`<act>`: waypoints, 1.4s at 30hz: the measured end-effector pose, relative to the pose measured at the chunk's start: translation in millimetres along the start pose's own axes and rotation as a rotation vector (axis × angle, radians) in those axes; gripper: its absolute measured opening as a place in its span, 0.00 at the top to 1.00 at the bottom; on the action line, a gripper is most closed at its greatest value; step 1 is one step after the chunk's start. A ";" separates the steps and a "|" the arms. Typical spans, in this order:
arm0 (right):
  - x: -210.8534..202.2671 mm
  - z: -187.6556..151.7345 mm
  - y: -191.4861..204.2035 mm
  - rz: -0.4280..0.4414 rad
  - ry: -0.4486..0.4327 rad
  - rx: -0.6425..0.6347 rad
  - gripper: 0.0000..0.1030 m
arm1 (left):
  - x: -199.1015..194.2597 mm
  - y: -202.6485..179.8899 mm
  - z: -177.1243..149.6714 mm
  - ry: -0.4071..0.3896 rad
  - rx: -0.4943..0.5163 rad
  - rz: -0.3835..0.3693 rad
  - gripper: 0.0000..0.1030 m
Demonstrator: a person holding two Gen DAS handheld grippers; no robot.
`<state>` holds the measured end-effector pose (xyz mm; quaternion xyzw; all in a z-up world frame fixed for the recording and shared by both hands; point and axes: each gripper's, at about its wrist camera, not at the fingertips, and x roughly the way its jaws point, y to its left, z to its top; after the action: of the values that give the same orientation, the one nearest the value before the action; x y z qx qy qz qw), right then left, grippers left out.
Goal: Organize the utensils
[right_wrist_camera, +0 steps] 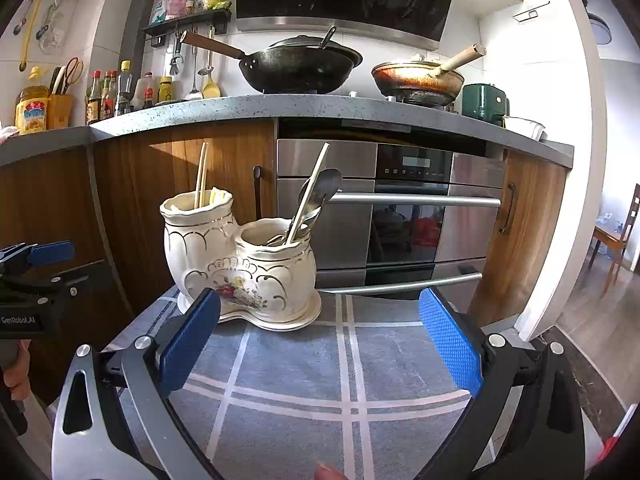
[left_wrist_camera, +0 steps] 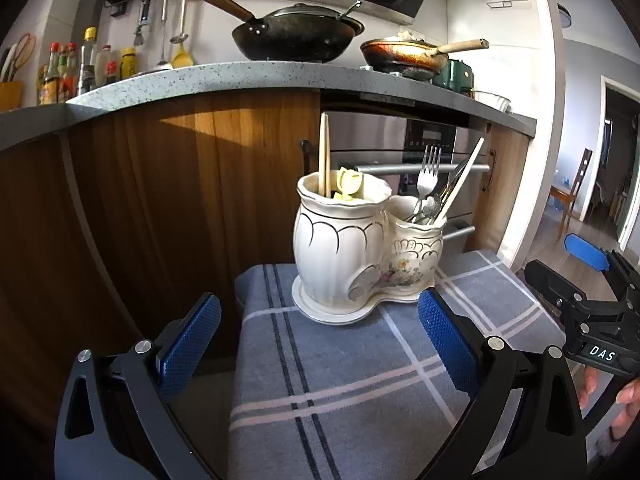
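A cream ceramic double-pot utensil holder [left_wrist_camera: 344,244] [right_wrist_camera: 240,264] stands on a blue plaid cloth [left_wrist_camera: 344,368] [right_wrist_camera: 320,360]. Its taller pot holds a pair of wooden chopsticks [left_wrist_camera: 324,156] [right_wrist_camera: 201,176] and a yellow utensil [left_wrist_camera: 349,186]. The shorter pot holds a fork [left_wrist_camera: 427,176], spoons [right_wrist_camera: 326,188] and a single pale chopstick [left_wrist_camera: 464,180] [right_wrist_camera: 310,192]. My left gripper [left_wrist_camera: 320,344] is open, a little short of the holder, with nothing between its fingers. My right gripper [right_wrist_camera: 320,344] is also open and empty, in front of the holder.
Wooden cabinet doors [left_wrist_camera: 180,200] and a steel oven [right_wrist_camera: 404,216] with bar handles stand close behind the cloth. On the stone counter [right_wrist_camera: 240,108] sit a black wok [right_wrist_camera: 300,64], a frying pan [right_wrist_camera: 416,78] and sauce bottles [right_wrist_camera: 116,92]. A person's hand [left_wrist_camera: 616,396] grips the right tool.
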<state>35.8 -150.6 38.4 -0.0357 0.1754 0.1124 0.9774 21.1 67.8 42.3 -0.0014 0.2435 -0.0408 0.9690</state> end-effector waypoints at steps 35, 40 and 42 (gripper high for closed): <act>-1.3 -1.0 1.8 -0.002 0.001 -0.012 0.05 | -5.3 -4.0 -0.3 -0.007 0.023 -0.006 0.05; -1.1 -1.2 2.5 -0.002 0.002 -0.015 0.05 | -5.7 -4.1 -0.3 -0.007 0.022 -0.006 0.05; -0.5 -0.6 3.0 -0.001 0.001 -0.015 0.05 | -5.6 -4.1 -0.3 -0.008 0.022 -0.005 0.05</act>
<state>34.4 -147.9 37.9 -0.0431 0.1752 0.1134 0.9770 15.7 64.1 44.7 0.0086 0.2390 -0.0461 0.9699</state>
